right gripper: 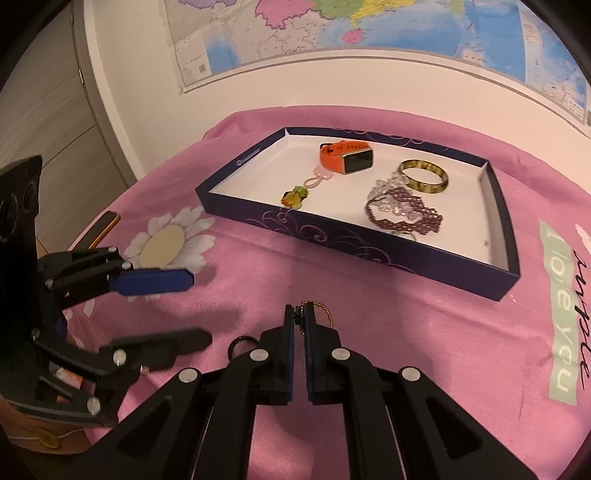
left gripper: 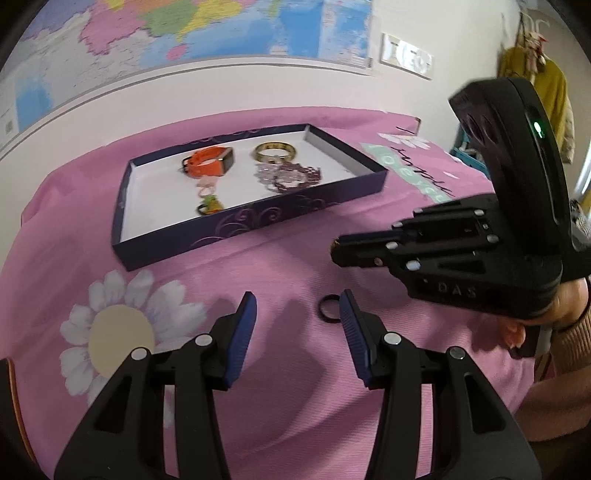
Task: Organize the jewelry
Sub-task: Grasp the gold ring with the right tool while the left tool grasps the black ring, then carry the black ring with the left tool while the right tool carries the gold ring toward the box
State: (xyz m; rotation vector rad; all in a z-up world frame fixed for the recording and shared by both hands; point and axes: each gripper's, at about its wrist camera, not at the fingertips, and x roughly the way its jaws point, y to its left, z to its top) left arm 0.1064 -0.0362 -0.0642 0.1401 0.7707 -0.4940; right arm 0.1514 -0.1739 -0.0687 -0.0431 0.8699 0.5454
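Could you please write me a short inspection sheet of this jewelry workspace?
Surface: pink cloth with daisy print.
Job's things: box holding an orange watch, bangle, beaded bracelets and a charm; black ring loose on the cloth; gold chain in the right gripper.
Clutter: nothing seen.
Grippers: left gripper open beside the ring; right gripper shut on the chain.
Cables: nothing seen.
Surroundings: wall map; yellow garment hanging.
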